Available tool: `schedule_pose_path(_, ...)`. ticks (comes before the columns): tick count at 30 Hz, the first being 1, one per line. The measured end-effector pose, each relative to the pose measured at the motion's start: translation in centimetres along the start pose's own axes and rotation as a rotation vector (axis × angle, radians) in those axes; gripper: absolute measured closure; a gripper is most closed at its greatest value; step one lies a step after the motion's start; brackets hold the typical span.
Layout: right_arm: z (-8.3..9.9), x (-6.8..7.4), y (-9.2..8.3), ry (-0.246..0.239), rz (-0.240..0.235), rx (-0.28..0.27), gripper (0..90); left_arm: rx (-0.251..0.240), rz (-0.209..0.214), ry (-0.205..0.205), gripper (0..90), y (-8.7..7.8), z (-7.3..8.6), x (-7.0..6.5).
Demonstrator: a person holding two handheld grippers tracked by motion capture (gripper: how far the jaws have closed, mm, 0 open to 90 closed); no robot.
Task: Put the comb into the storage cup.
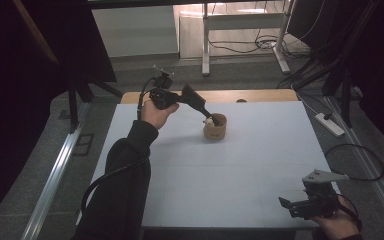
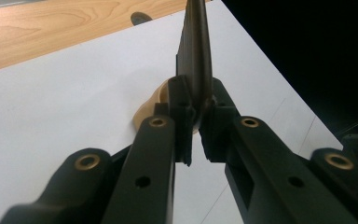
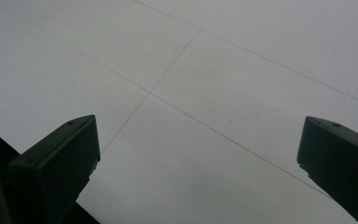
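The left gripper [image 1: 207,116] reached from about ten o'clock toward a tan cup [image 1: 215,126] standing upright on the white counter [image 1: 240,170], in its far half just left of centre. In the high view, its fingers [image 1: 195,100] sloped down to the cup's rim, tips at the mouth on the ten o'clock side. In the left gripper view the fingers [image 2: 186,126] were closed on a thin flat blade [image 2: 195,46] standing on edge between the pads and running up toward twelve o'clock; the cup [image 2: 151,109] lay just behind the fingertips, partly hidden. What the blade was could not be told.

The right gripper [image 1: 291,205] rested at the counter's near right corner, about five o'clock from the cup and well apart. Its fingers [image 3: 56,158] stood wide apart over bare counter, holding nothing.
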State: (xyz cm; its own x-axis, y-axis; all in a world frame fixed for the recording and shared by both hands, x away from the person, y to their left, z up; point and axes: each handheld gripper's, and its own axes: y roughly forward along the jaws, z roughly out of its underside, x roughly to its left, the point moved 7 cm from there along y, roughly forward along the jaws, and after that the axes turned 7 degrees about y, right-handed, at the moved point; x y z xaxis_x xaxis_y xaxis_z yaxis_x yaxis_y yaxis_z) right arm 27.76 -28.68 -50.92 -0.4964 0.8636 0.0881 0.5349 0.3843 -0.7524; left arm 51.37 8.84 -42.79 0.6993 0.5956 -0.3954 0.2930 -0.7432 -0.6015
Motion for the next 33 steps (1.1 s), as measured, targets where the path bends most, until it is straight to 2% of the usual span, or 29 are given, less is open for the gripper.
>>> schedule_pose_path(26,0.1,0.1,0.1,-0.007,-0.002,0.014,0.0,0.013,0.018,-0.02,83.0,2.5,0.9,0.6)
schedule_pose_path(33,0.1,0.1,0.1,-0.01,-0.002,0.016,0.0,0.004,0.031,-0.055,82.9,2.5,1.1,1.1)
